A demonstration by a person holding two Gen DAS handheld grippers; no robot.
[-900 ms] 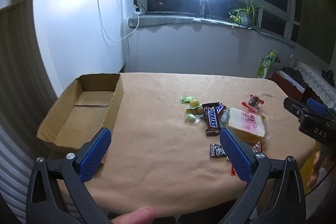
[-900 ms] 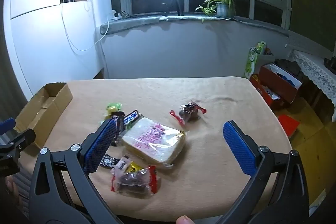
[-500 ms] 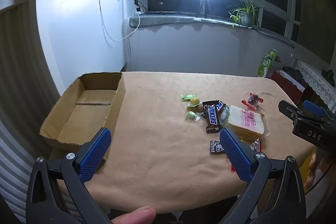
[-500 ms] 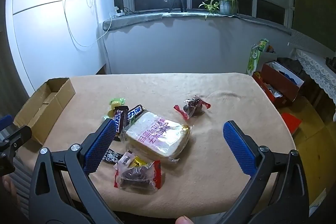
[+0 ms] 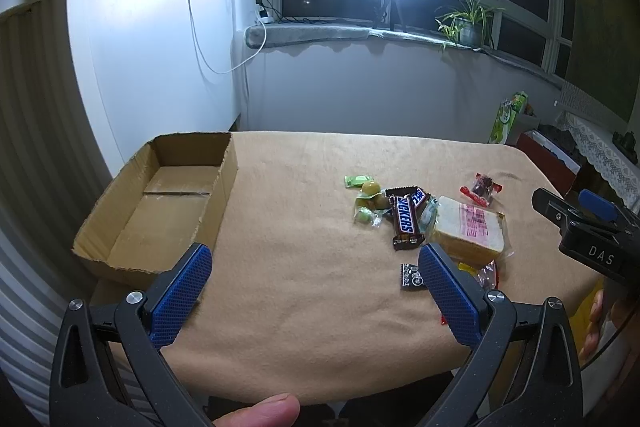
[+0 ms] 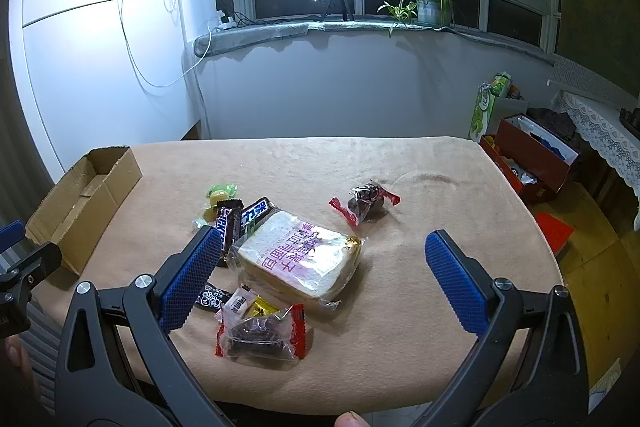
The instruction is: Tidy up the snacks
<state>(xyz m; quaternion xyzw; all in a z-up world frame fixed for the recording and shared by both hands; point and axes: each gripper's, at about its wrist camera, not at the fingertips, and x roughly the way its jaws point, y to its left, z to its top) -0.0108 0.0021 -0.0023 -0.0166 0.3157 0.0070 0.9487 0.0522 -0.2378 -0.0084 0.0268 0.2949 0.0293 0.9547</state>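
A: On the worktop (image 5: 304,307), under a tan cloth, what lies where in the left wrist view?

B: At centre left sits an open cardboard box (image 5: 160,211), with nothing showing on the part of its floor that is in view. Right of centre is the pile of snacks: a brown chocolate bar (image 5: 403,217), a wrapped bread slice (image 5: 470,229) just beside it, and small green sweets (image 5: 366,203) on the bar's left. A red-ended wrapper (image 5: 480,189) lies a little apart, toward the upper right.

A: And the left hand-held gripper (image 5: 316,291)?

B: Its blue pads stand wide apart at the bottom of the frame, over bare cloth, gripping nothing. A fingertip (image 5: 264,411) shows at the bottom edge.

A: The right one?

B: In its own view the right hand-held gripper (image 6: 324,283) is also spread wide, with nothing clamped. Between its pads, lower centre, lie the bread slice (image 6: 300,259) and a clear packet with red ends (image 6: 262,335) holding something dark. The chocolate bar (image 6: 232,223) sits partly behind the left pad.

A: The box from there?

B: At the left edge (image 6: 84,199), well apart from the snacks.
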